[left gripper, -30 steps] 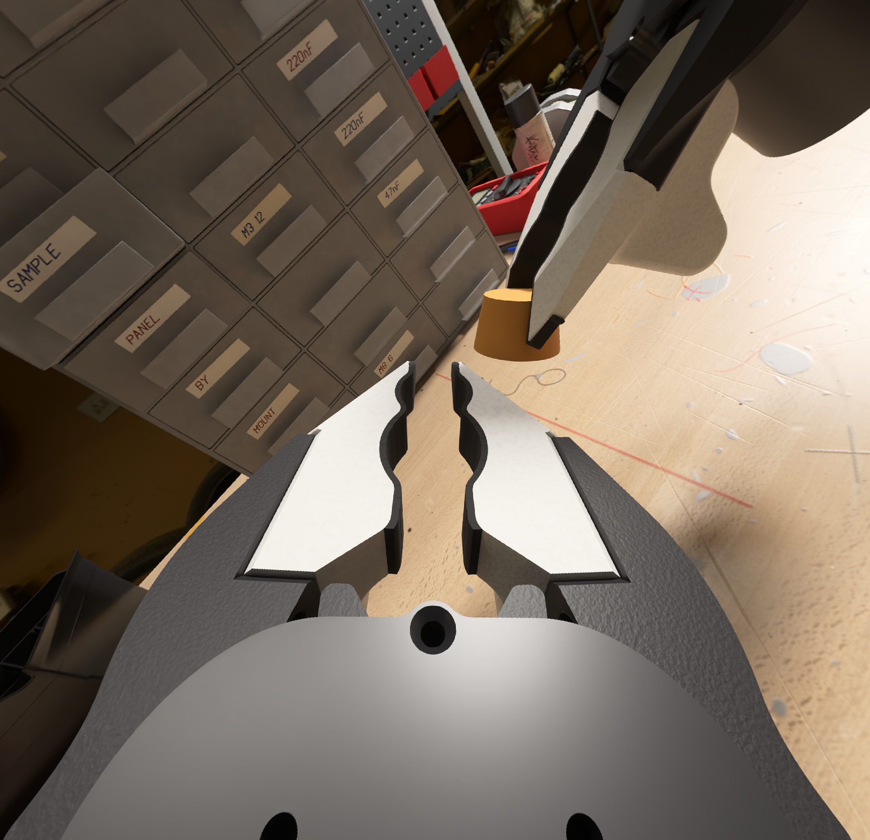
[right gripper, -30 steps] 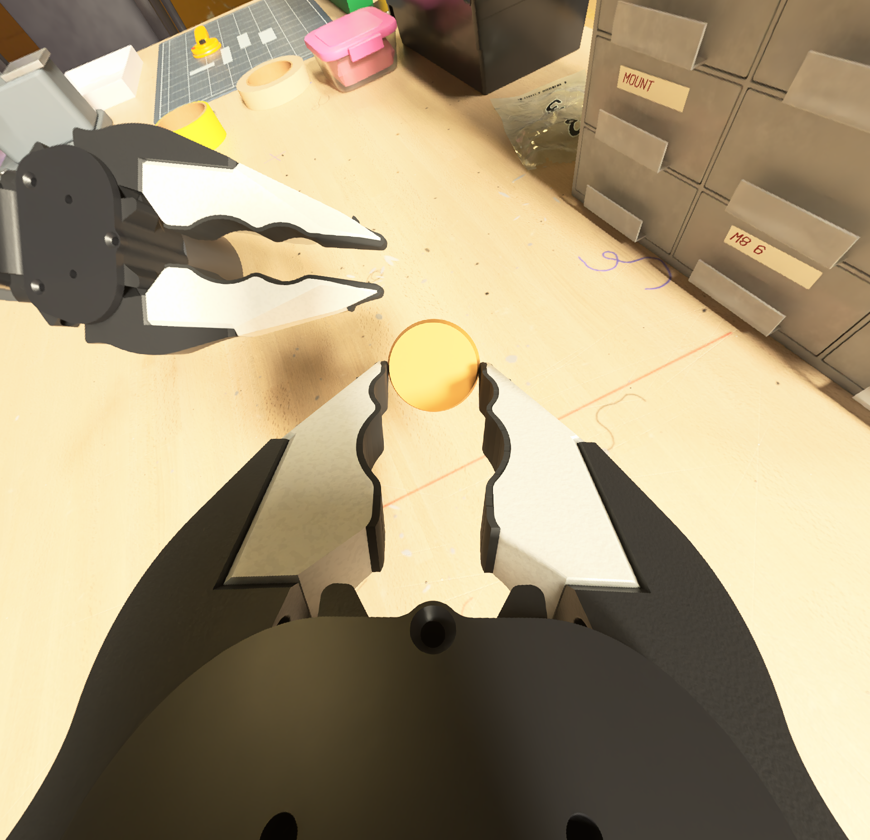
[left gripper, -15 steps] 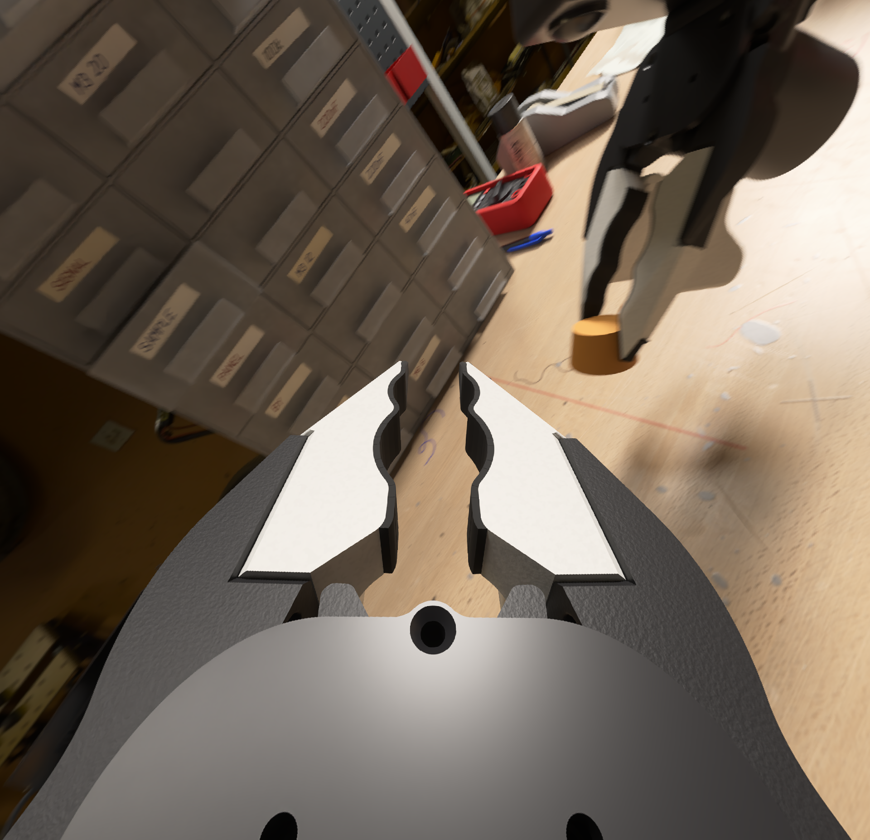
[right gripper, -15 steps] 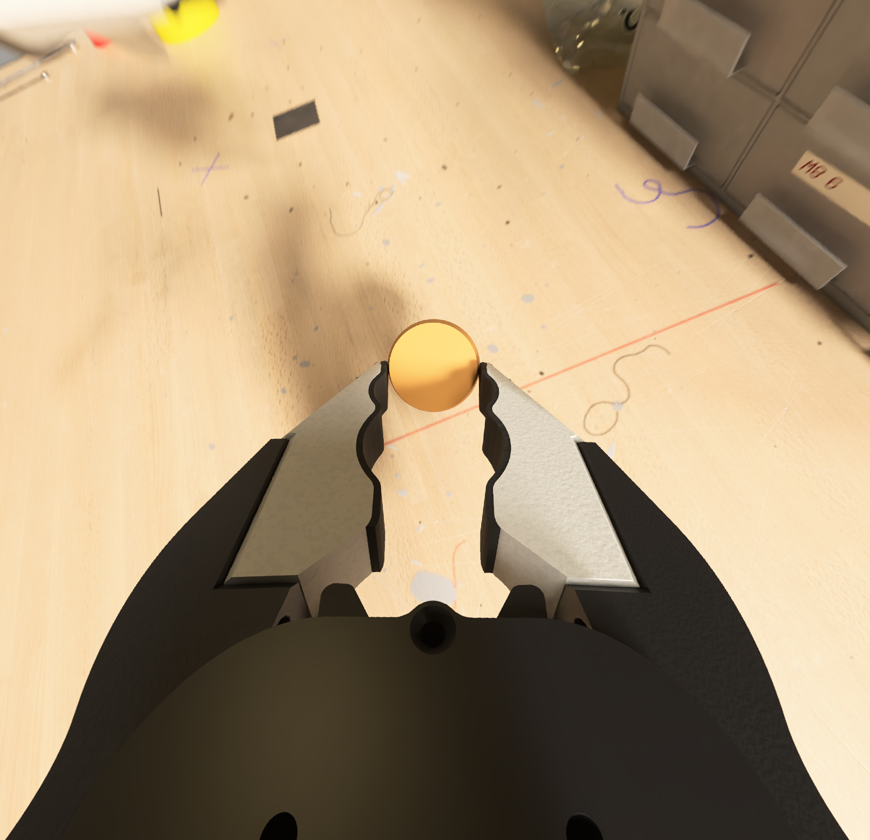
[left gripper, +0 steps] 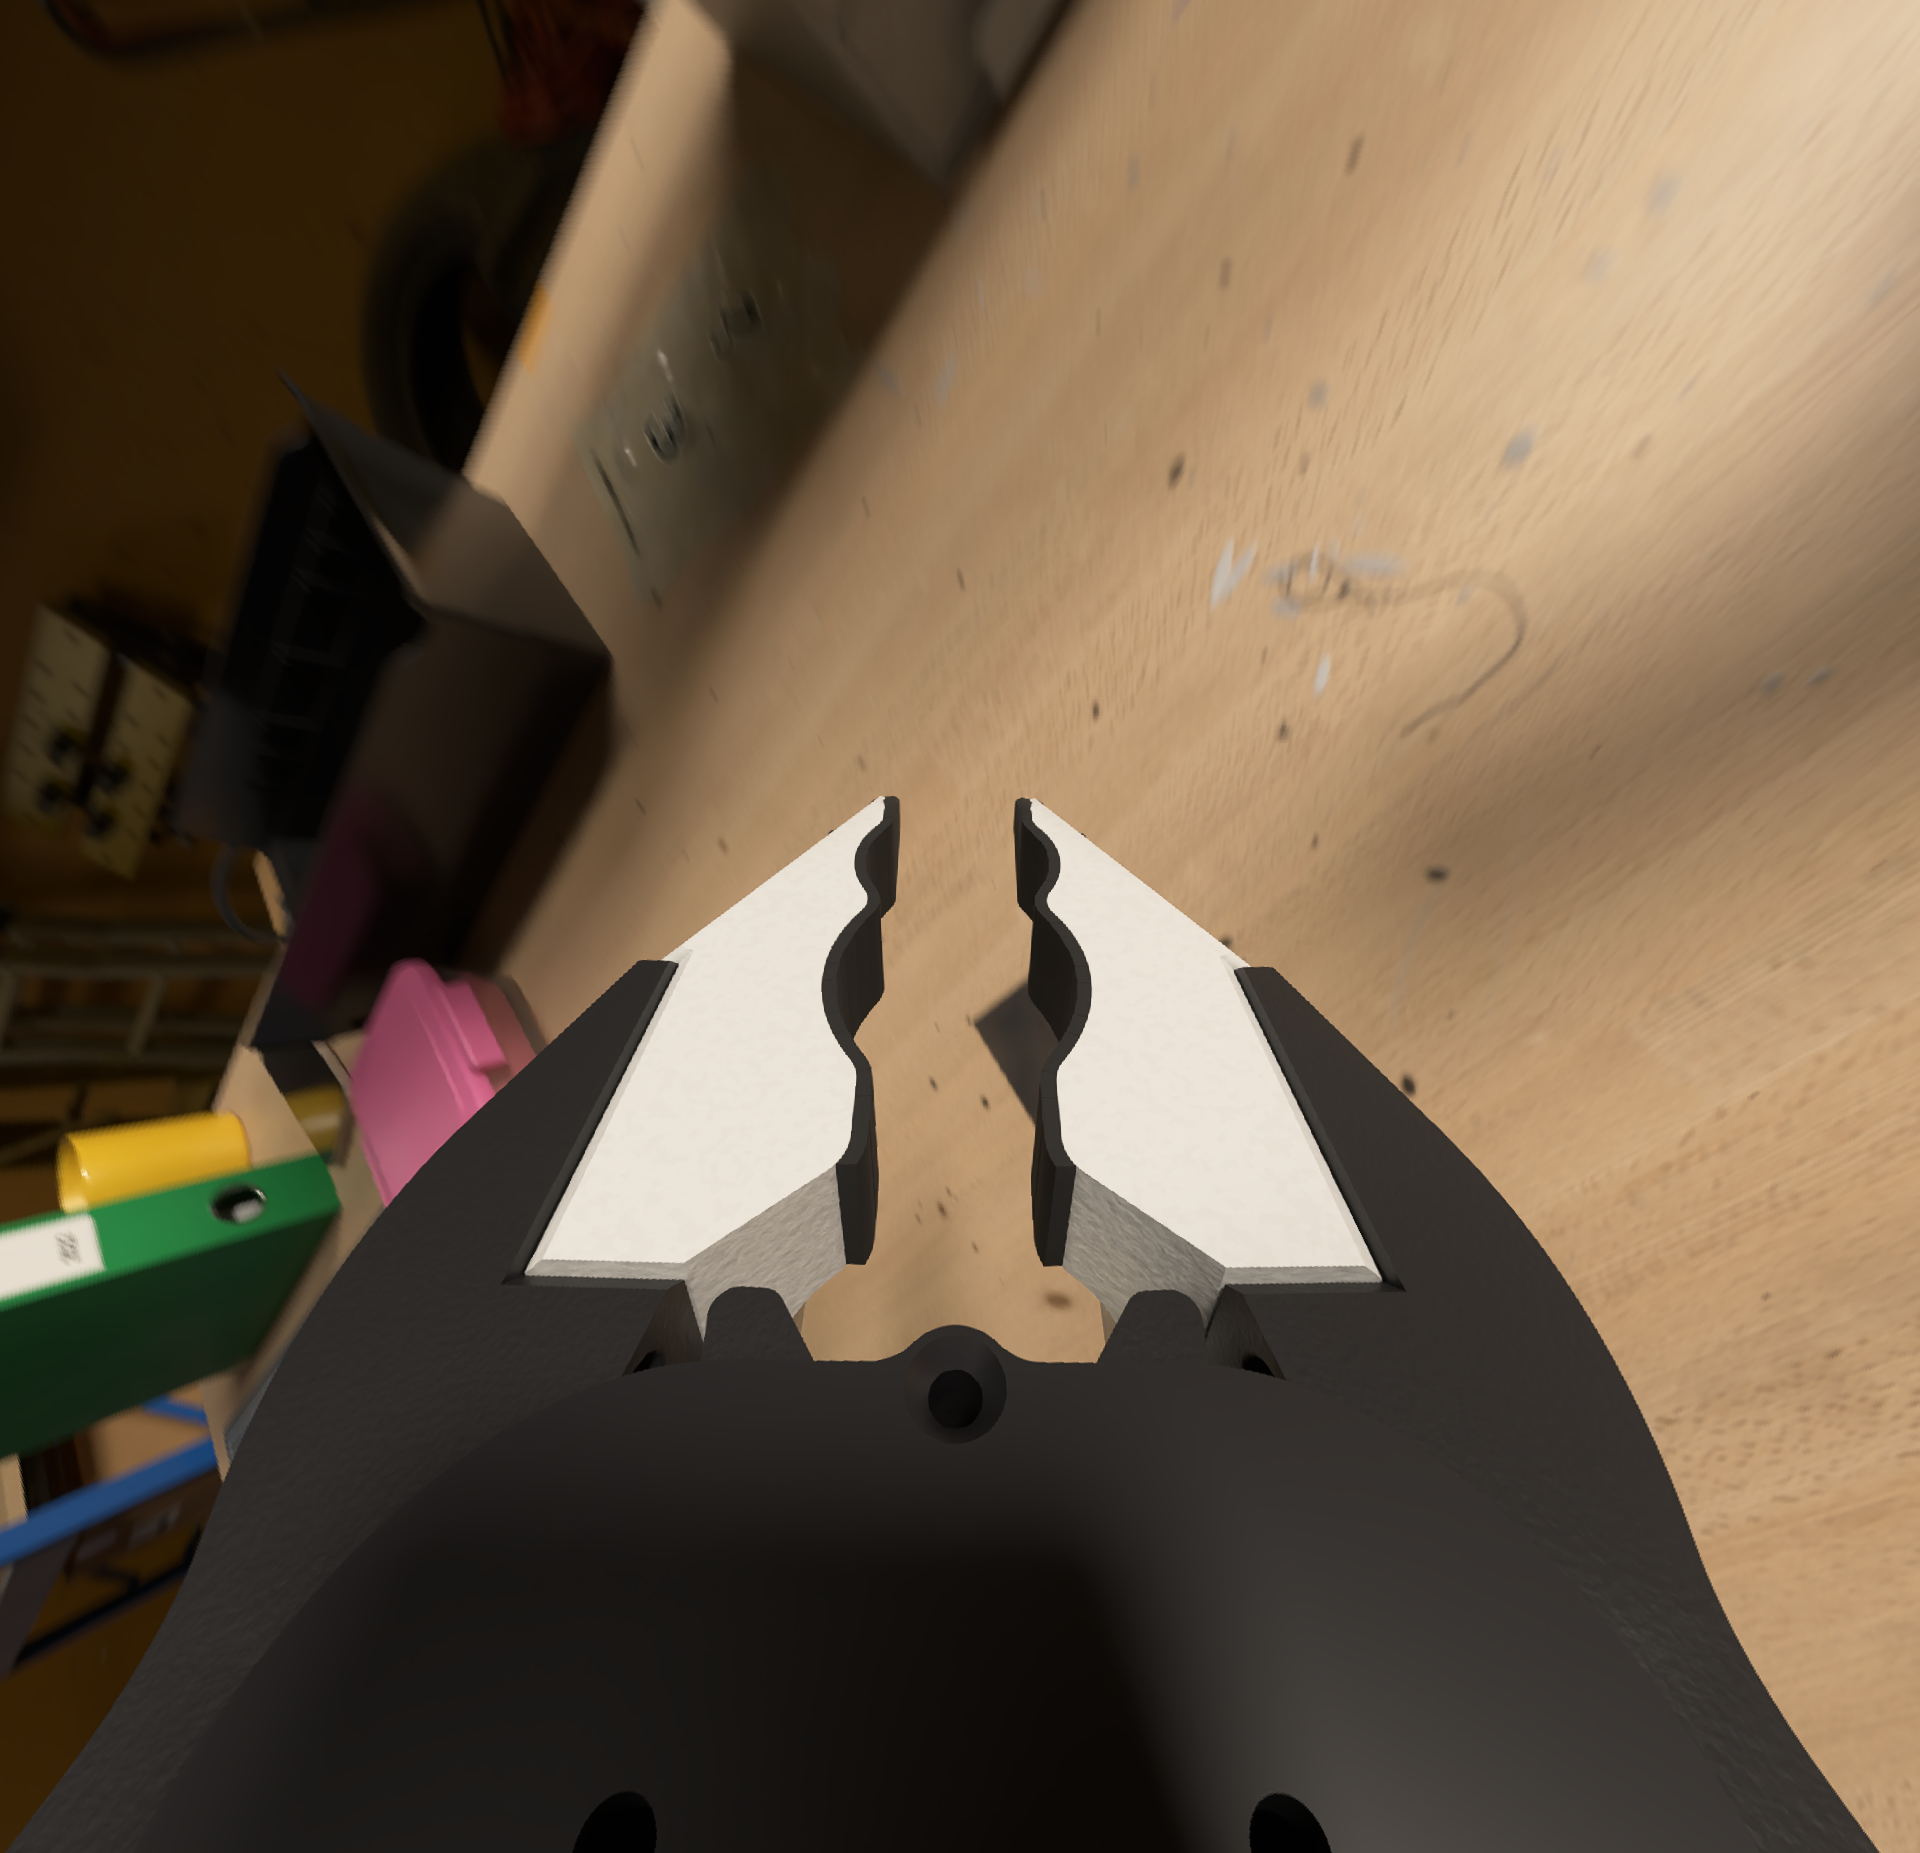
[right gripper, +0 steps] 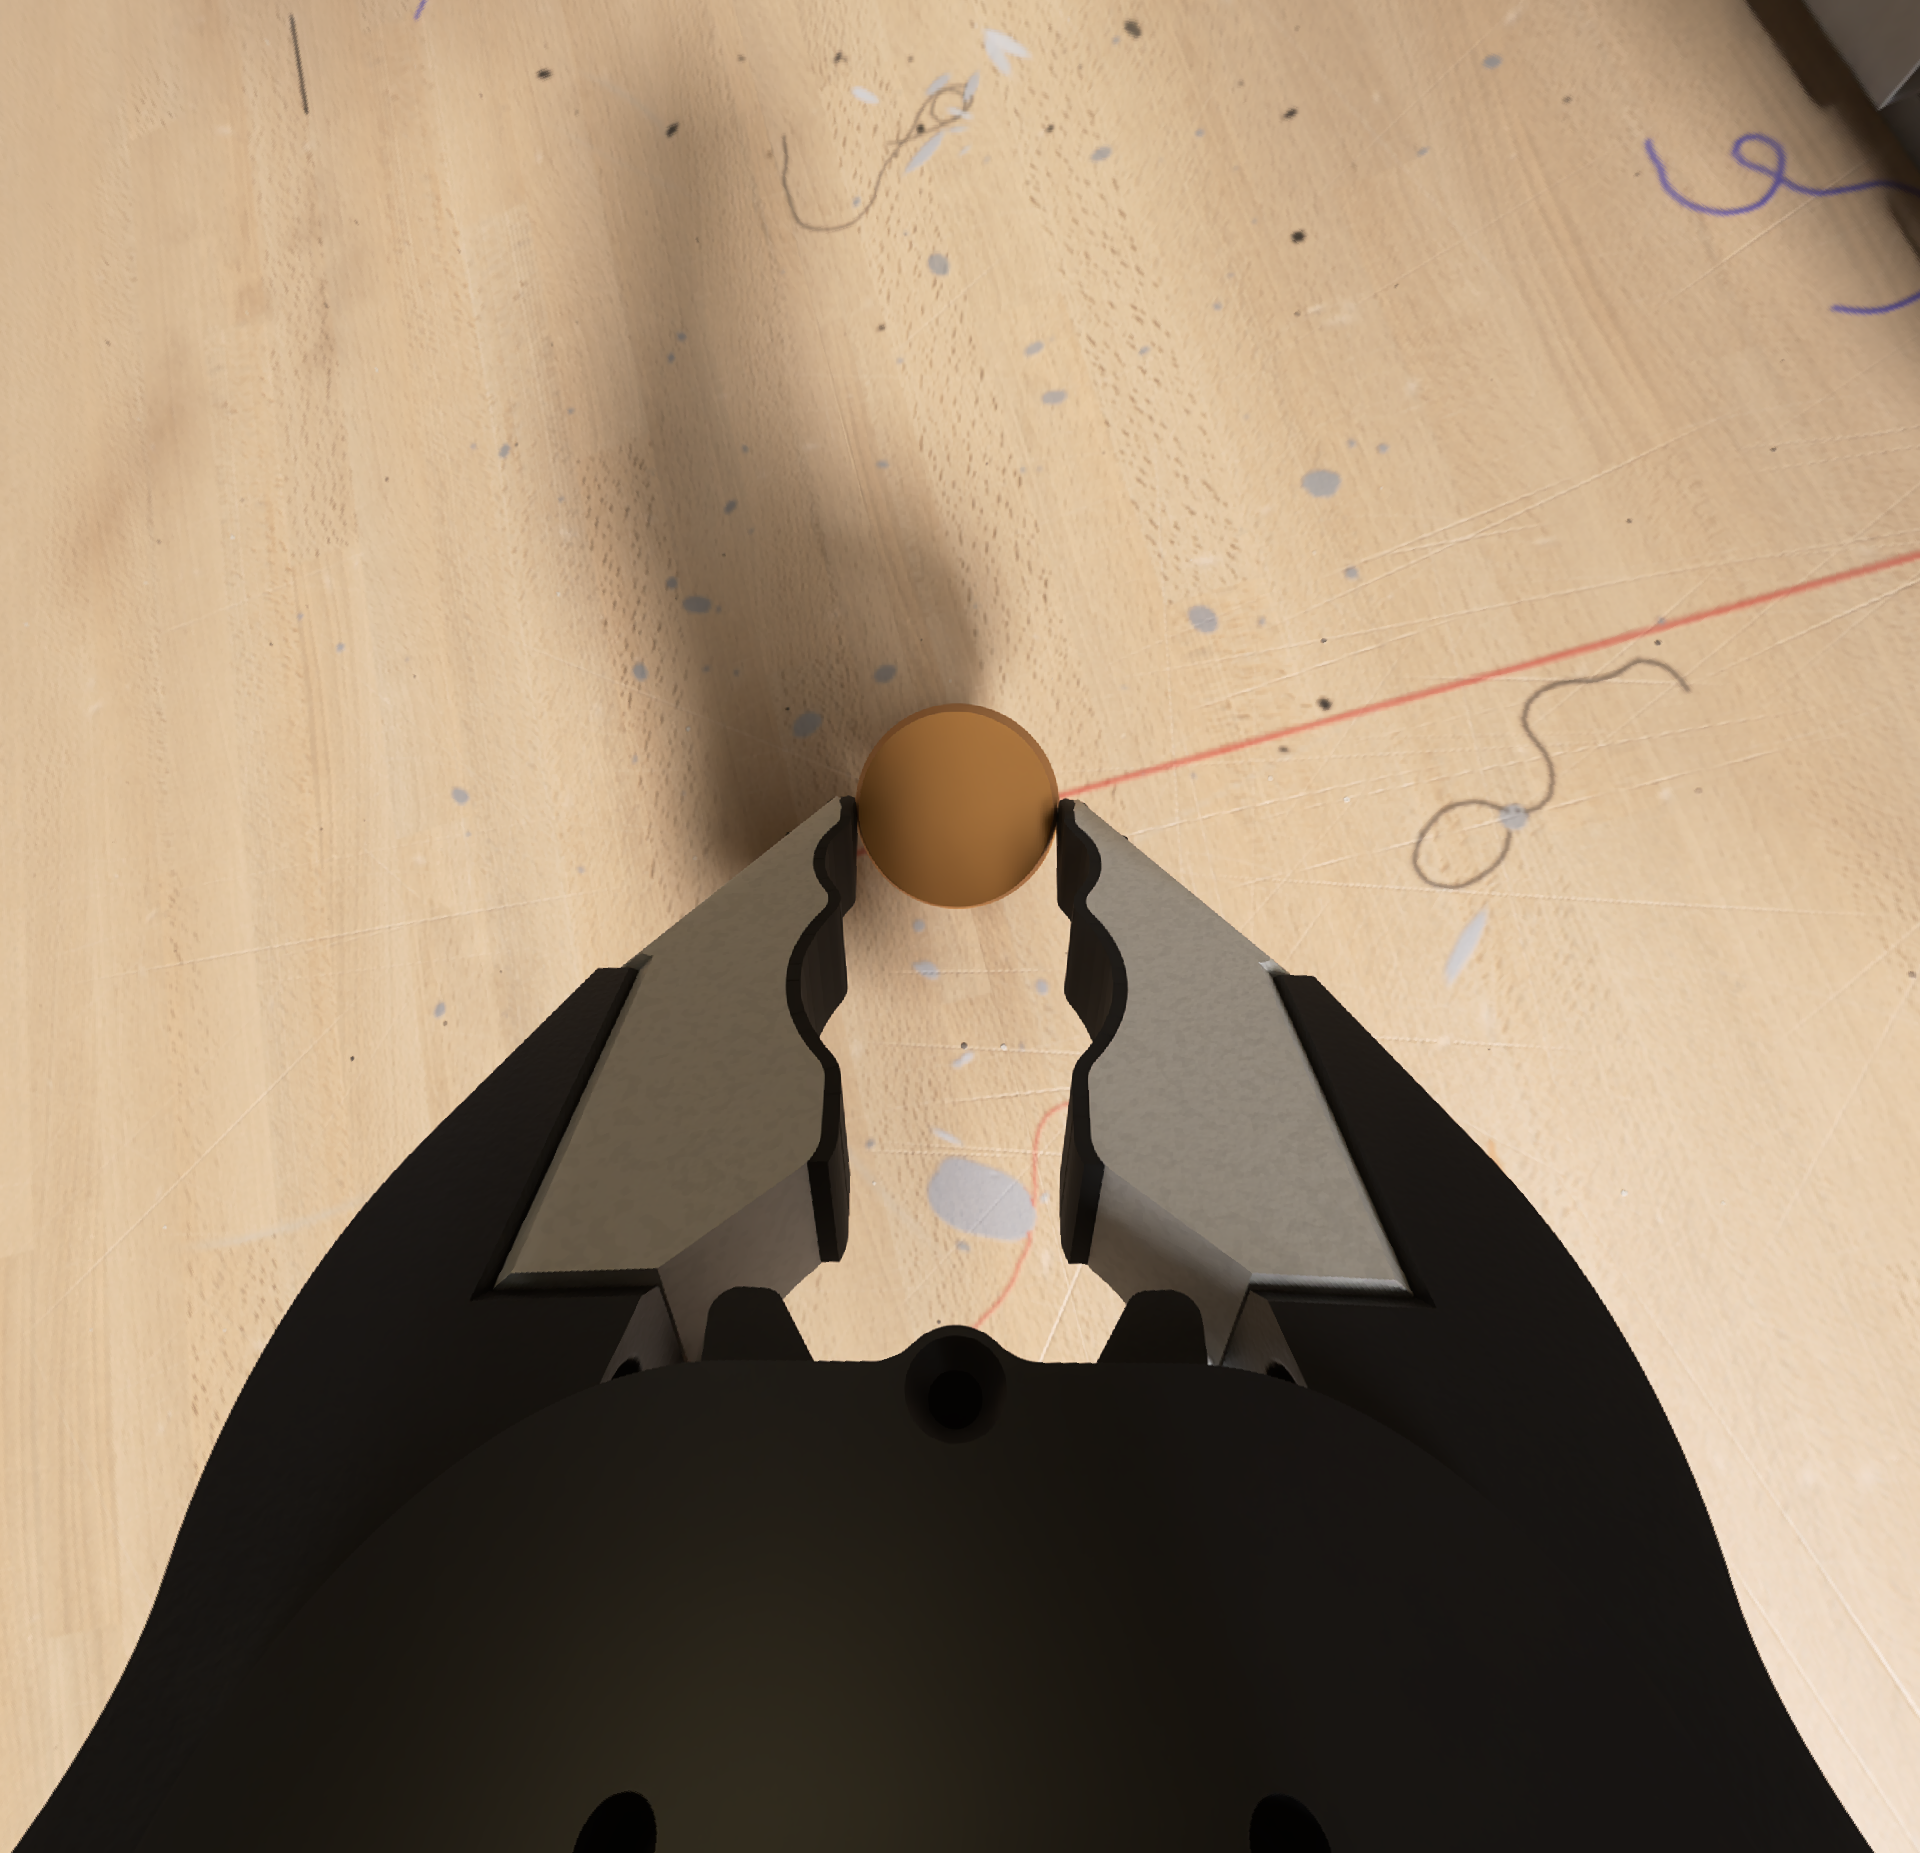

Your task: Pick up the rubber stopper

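Note:
The rubber stopper is a round orange-brown plug, seen end-on in the right wrist view. My right gripper is shut on it, with one fingertip pressed on each side. The stopper hangs over the wooden table, and a dark shadow lies on the wood just beyond it. My left gripper is empty, its jaws a narrow gap apart over the table. The stopper does not show in the left wrist view, which is blurred.
In the left wrist view, along the table's left edge, stand a pink lidded box, a green binder, a yellow roll, a black bin and a clear bag. The grey drawer cabinet's corner shows top right.
The left gripper has swung away from the drawer cabinet and the stopper, toward the table's cluttered edge. The right gripper keeps its hold on the stopper and now looks more steeply down at the table.

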You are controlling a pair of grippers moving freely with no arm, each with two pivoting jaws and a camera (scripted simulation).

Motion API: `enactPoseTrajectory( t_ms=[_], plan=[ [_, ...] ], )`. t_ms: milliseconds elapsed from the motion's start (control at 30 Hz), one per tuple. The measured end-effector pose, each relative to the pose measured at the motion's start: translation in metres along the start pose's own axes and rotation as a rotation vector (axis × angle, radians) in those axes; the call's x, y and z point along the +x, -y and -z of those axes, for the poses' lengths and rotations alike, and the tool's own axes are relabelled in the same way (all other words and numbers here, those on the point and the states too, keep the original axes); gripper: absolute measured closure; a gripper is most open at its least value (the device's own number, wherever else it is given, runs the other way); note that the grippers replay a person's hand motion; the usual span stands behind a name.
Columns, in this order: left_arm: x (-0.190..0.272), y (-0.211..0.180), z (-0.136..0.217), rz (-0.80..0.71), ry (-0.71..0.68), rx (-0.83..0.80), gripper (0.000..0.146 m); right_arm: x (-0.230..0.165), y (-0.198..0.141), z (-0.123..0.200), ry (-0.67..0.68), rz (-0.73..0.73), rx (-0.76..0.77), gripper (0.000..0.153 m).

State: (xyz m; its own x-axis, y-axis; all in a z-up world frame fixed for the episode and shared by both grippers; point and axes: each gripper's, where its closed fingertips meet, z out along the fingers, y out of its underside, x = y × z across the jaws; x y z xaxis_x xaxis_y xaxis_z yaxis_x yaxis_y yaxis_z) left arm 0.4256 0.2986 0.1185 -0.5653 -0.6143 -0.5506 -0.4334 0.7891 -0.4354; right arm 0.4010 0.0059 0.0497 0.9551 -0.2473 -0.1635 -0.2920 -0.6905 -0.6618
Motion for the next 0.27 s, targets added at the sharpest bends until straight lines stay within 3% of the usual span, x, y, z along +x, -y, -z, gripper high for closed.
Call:
enactPoseTrajectory(
  t_ms=[100,267],
  plan=[
    [0.010,-0.033,-0.026,0.034,-0.064,-0.109,0.121,-0.001,-0.002,-0.003,0.002,0.002,-0.014,0.114],
    [0.023,-0.054,-0.056,0.050,-0.160,-0.202,0.118,-0.002,-0.004,-0.008,0.014,0.004,-0.027,0.114]
  ],
)
